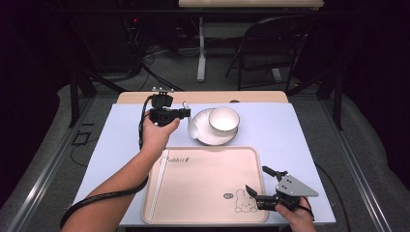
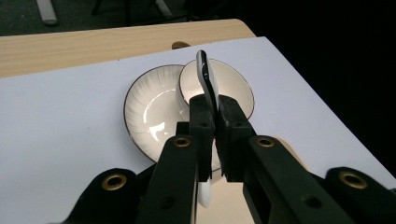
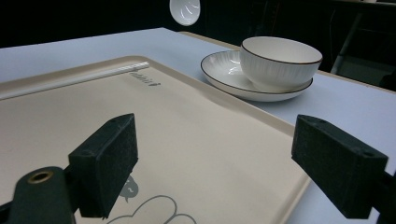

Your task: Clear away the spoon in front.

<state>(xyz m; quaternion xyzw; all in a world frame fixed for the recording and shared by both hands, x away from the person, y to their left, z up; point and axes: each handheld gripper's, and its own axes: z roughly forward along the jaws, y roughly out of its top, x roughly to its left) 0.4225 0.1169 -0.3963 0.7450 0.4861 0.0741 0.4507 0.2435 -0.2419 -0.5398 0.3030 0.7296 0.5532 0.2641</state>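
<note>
The left gripper (image 2: 211, 122), clamped on a white ceramic spoon (image 2: 206, 79), carries it above the white plate (image 2: 148, 105), likely toward the beige plastic tray (image 1: 208, 179), while the right gripper (image 1: 261, 186) waits with jaws apart.

Overhead view faces forward; gripper views (close, low) share the bowl (image 1: 224, 119).

**Legible markings: tray only**

The beige tray (image 1: 208, 193) carries the only markings that can be made out. Near its far left corner sits a short dark word in cursive script (image 1: 177, 158); in the high view it reads roughly as "rabbit", but the letters are too small to confirm. The right gripper view shows the same word (image 3: 145, 80) at an angle, likewise not firmly readable. Near the tray's near right corner is a line-drawn rabbit figure (image 1: 245, 199) with a small dark speech bubble (image 1: 228, 195) beside it; the bubble's content is illegible.
</note>
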